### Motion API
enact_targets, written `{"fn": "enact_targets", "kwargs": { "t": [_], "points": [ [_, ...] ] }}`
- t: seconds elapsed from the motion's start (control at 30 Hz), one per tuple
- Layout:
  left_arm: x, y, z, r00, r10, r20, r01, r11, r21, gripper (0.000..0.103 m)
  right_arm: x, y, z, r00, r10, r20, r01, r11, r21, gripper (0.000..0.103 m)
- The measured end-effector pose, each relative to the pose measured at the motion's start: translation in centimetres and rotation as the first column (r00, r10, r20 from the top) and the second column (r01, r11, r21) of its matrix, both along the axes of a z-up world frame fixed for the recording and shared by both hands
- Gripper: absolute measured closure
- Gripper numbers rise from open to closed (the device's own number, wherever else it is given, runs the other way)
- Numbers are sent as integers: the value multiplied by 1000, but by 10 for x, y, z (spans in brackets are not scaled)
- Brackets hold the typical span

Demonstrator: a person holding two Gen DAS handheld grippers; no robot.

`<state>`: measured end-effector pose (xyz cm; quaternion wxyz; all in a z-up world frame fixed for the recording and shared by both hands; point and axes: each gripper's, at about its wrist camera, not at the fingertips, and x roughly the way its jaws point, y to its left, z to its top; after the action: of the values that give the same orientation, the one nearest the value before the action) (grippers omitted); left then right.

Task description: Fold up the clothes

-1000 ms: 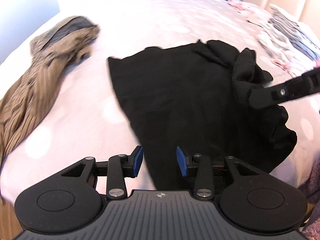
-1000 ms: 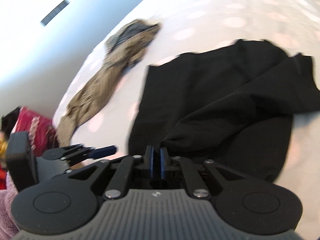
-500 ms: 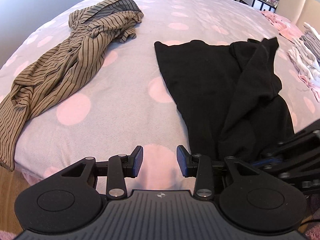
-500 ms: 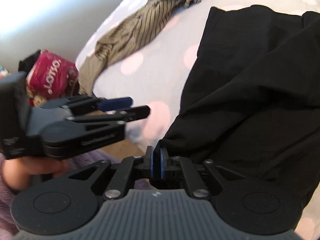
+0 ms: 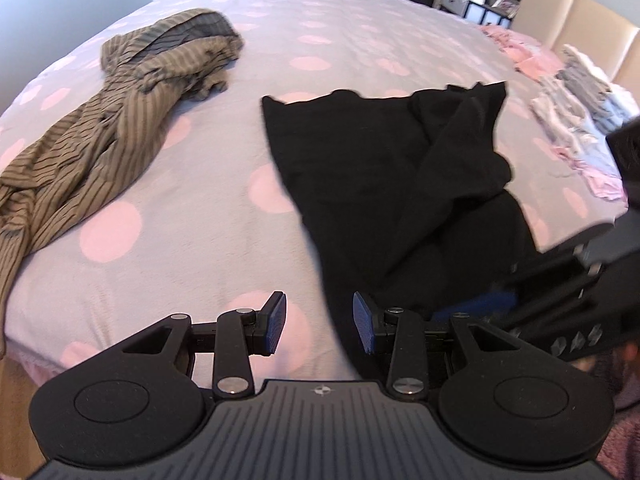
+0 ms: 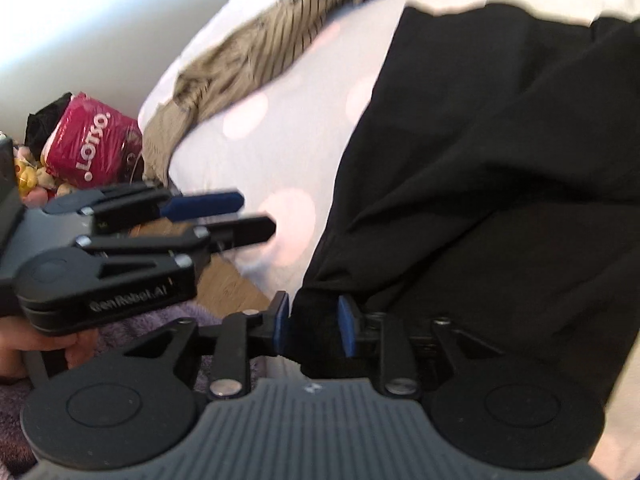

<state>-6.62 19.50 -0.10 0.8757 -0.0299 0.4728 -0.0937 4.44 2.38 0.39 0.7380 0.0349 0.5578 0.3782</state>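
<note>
Across the big bed [image 5: 224,216], with its grey cover and pink dots, the clothes lie spread out so each one can be reached. Biggest of them is the black garment [image 5: 392,176], which lies mostly flat near the front edge of the bed, with its right side still bunched and folded over itself, so I think it needs smoothing before it can be folded. Well apart from it, on the left, the striped brown garment [image 5: 100,128] lies crumpled in a long heap, waiting its turn. More small clothes [image 5: 576,120] sit in a pile far off by the headboard. Down on the floor beside the bed is a pink packet [image 6: 94,142]. The right claw [image 6: 312,326] is at the near corner of the black garment, and its jaws are opening with the black cloth between the blue pads, so it looks like it is letting that corner go at the edge of the bed. The left claw [image 5: 320,322] hovers just beside it over the bed edge, jaws apart and holding nothing, likely ready to take another edge. A hand [image 6: 36,346] grips the left claw's handle.
</note>
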Motion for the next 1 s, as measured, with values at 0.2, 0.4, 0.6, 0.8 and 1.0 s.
{"fn": "enact_targets", "kwargs": {
  "t": [0.2,0.4,0.6,0.8,1.0],
  "points": [
    [-1,-27,-1,990,-139,-17,139,990,-9,68,-8,-38,22,990,-45,136,57,995,-87,78],
    [-3,-55,-11,968,-245,-59,248,968,47,70,-26,-78,13,980,-90,175,119,979,-167,91],
    [2,-66,-33,950,-270,-159,286,954,87,71,-24,-107,-14,986,-110,124,130,978,-161,92],
    [7,-70,-51,930,-280,-236,312,944,110,71,-23,-96,-35,989,-70,132,92,981,-172,94],
    [0,-68,-37,944,-257,-208,278,958,78,71,-31,-112,-14,980,-101,172,125,983,-136,86]
  ]
}}
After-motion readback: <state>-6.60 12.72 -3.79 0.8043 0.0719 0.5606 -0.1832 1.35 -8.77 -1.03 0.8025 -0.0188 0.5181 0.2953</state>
